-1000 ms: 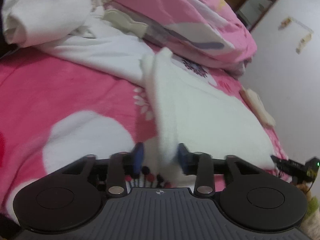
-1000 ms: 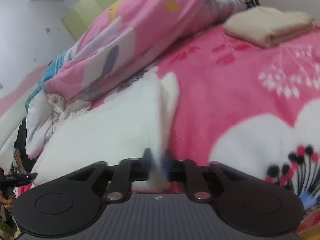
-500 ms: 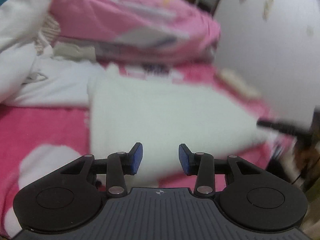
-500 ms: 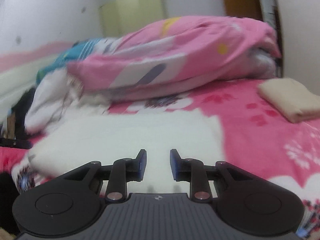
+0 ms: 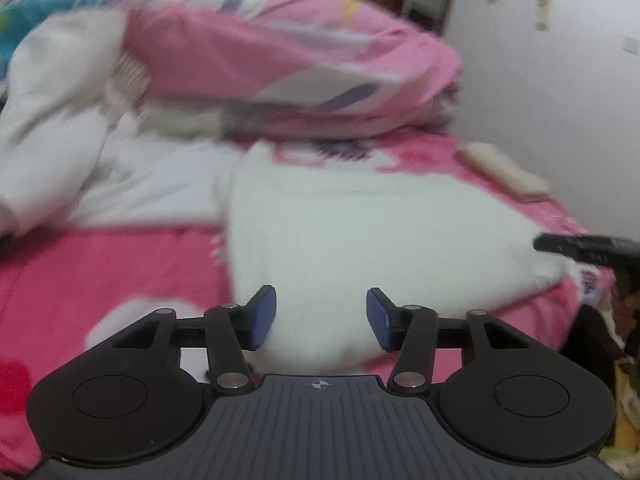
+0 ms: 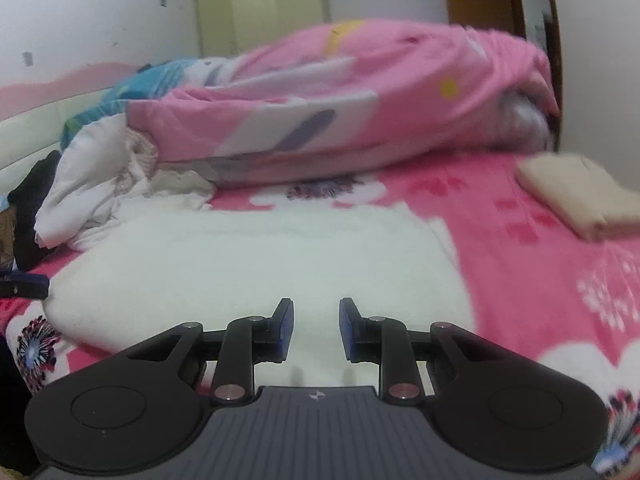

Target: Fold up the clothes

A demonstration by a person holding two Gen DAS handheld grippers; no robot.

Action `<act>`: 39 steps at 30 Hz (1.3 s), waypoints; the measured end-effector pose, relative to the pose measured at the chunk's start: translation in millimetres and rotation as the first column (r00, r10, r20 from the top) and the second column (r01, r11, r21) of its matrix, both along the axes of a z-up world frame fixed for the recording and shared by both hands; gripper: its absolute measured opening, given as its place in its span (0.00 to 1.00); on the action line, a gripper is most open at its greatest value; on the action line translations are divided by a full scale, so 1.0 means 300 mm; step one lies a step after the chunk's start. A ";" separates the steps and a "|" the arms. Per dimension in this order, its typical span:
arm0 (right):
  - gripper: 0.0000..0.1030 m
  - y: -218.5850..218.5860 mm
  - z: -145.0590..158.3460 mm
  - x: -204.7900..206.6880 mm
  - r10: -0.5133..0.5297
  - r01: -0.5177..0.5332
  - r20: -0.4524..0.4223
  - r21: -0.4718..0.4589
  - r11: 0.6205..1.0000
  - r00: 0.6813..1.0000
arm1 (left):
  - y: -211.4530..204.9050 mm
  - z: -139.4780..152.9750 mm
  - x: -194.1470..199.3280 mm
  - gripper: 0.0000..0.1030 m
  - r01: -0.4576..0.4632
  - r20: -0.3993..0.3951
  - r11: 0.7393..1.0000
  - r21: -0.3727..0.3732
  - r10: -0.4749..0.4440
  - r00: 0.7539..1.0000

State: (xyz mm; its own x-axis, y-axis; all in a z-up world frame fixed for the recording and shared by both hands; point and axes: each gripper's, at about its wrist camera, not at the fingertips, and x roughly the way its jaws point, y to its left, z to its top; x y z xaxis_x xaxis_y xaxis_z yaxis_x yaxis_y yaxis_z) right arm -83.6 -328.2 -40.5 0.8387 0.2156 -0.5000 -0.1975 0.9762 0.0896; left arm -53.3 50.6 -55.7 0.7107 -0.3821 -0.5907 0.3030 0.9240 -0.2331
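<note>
A white fluffy garment point(image 5: 360, 232) lies flat and folded on the pink bed sheet point(image 5: 100, 272), seen again in the right wrist view point(image 6: 256, 264). My left gripper point(image 5: 321, 314) hovers open just over its near edge, nothing between the blue pads. My right gripper point(image 6: 316, 330) is open too, above the garment's near edge from the other side, holding nothing. The tip of the right gripper point(image 5: 588, 246) pokes in at the right of the left wrist view.
A rolled pink quilt point(image 6: 340, 96) lies along the back of the bed. A heap of white clothes point(image 5: 52, 120) sits at the left. A folded beige garment point(image 6: 580, 196) rests on the sheet at the right, near the wall. Black cloth point(image 6: 28, 200) lies at far left.
Both grippers held the white garment's edge a second ago, then let go and opened. The garment now lies flat, and both grippers have drawn back level with it.
</note>
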 end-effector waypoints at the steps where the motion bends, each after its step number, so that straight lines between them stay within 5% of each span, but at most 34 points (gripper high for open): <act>1: 0.26 0.013 -0.039 0.020 -0.007 0.006 -0.025 -0.027 1.000 1.000 | 0.002 -0.024 0.016 0.48 -0.021 -0.032 1.000 0.001 0.021 0.999; 5: 0.27 -0.023 -0.121 0.060 -0.021 0.023 -0.096 0.026 0.999 0.995 | 0.025 0.027 0.004 0.48 -0.046 0.003 0.998 0.036 0.046 0.999; 9: 0.27 -0.035 -0.025 0.055 -0.060 0.063 -0.058 0.065 0.996 0.997 | 0.027 0.137 -0.022 0.50 -0.064 0.116 0.991 0.119 0.050 0.992; 13: 0.27 -0.001 0.006 0.070 -0.046 0.042 0.046 0.078 0.996 0.998 | -0.046 0.125 0.034 0.50 -0.012 0.111 0.999 0.049 0.007 0.994; 17: 0.27 0.021 -0.131 0.143 -0.090 0.088 0.039 0.042 0.995 0.995 | -0.136 0.068 0.097 0.50 0.041 0.077 0.999 -0.008 -0.041 0.996; 22: 0.28 0.053 -0.145 0.140 -0.096 0.098 0.059 -0.036 0.995 0.994 | -0.198 -0.055 0.124 0.54 0.039 0.051 0.999 0.026 -0.040 0.998; 39: 0.30 0.127 -0.116 0.140 -0.171 0.173 0.026 -0.133 0.976 0.985 | -0.203 -0.066 0.110 0.65 0.010 0.070 1.000 -0.023 -0.009 0.998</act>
State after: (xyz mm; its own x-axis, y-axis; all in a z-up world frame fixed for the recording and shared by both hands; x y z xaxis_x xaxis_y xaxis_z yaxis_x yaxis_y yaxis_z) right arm -41.7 -290.0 -75.4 0.8649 -0.0012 -0.5019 -0.0254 0.9986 -0.0461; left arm -20.3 -10.4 -75.6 0.7462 -0.4021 -0.5306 0.3280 0.9156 -0.2326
